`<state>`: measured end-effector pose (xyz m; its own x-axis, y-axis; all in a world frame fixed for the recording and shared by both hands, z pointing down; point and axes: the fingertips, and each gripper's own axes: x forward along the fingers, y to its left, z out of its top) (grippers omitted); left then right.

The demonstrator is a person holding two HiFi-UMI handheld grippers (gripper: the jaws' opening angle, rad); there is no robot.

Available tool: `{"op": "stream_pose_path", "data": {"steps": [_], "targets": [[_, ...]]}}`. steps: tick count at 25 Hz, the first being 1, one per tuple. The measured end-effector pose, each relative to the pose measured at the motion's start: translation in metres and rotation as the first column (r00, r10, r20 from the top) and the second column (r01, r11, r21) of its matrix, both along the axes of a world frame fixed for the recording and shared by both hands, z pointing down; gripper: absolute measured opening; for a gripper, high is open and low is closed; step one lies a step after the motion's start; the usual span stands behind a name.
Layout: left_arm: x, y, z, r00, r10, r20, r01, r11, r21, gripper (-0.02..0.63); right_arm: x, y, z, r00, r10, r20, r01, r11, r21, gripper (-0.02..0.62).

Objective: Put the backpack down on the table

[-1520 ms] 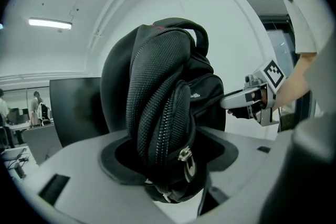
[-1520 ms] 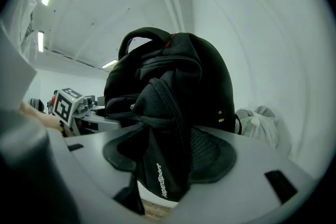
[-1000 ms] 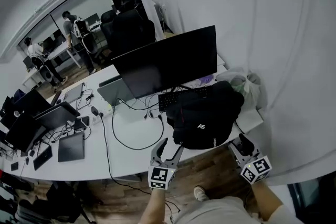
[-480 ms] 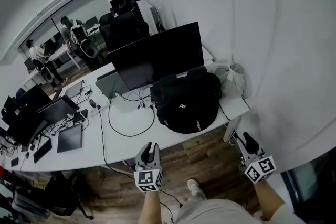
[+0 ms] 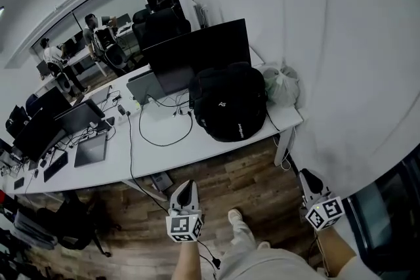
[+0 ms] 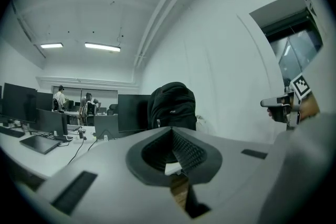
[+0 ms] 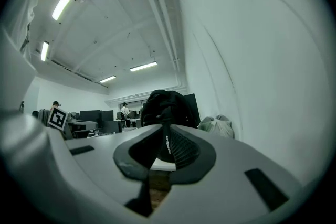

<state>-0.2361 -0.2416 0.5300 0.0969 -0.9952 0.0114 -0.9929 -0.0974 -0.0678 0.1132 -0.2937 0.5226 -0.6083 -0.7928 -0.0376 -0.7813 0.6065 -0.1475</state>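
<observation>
The black backpack [image 5: 230,101] stands upright on the right end of the white table [image 5: 164,154], against the monitor. Nothing holds it. Both grippers hang over the wooden floor, well back from the table's front edge. My left gripper [image 5: 186,185] has just been closing and its jaws now meet with nothing between them. My right gripper [image 5: 306,175] has also just been closing, and its fingers stand together, empty. The backpack [image 6: 172,105] shows far ahead beyond the left gripper [image 6: 173,139]. In the right gripper view the backpack [image 7: 163,105] rises behind the right gripper [image 7: 167,147].
A large dark monitor [image 5: 197,52] and a grey laptop [image 5: 146,85] stand behind the backpack. A pale plastic bag [image 5: 281,83] lies at the table's right end by the white wall. Black cables [image 5: 157,134] loop across the table. Two people sit at desks at the far left.
Both grippers have drawn back from the table edge over the floor, and their jaws have gone from open to closed. The backpack stays standing on the table.
</observation>
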Motion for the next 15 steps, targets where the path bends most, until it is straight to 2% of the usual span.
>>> {"op": "stream_pose_path", "data": {"steps": [7,15], "targets": [[0.002,0.061,-0.002,1.000,-0.013,-0.012,0.014,1.000,0.007,0.008,0.007,0.046,0.005,1.000,-0.004,0.008,0.005,1.000,-0.011,0.046],[-0.006,0.095,0.004,0.998,0.002,-0.057,-0.002,1.000,0.002,0.008,-0.009,0.080,0.003,1.000,0.008,0.003,-0.008,1.000,-0.029,0.046]]}}
